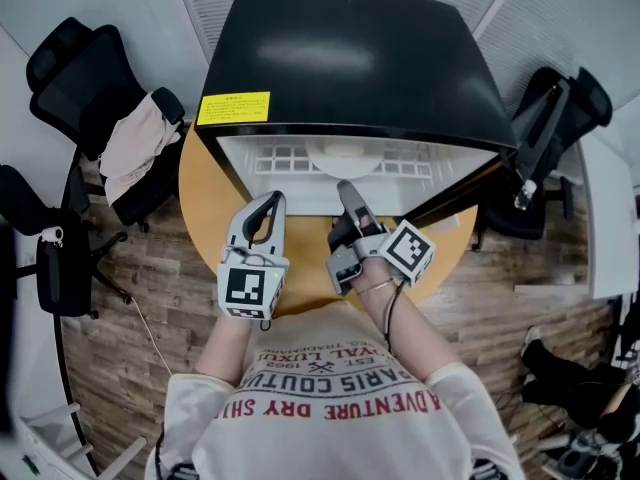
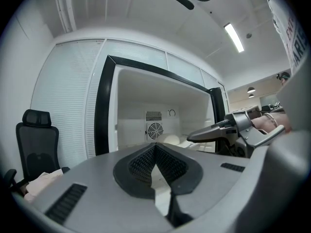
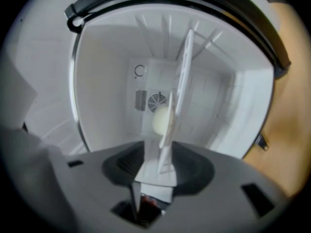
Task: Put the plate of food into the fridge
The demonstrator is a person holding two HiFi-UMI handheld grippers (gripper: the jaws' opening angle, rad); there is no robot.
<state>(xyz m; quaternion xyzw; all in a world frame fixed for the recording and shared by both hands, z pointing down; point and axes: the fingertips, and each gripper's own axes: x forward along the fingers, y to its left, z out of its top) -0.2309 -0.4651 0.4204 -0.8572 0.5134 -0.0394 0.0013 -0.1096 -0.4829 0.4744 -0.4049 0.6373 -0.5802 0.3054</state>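
right tool spread wide at fridge mouth, plate rim reaching between its jaws, unpinched, plate with pale food mound at shelf's front edge, left tool tips together, empty, above worktop's near edge, fridge door open at right

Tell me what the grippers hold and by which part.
Nothing is held. The right gripper is open with the rim of the plate loose between its jaws; the left gripper is shut and empty.

White plate w/ food inside blk fridge (open)
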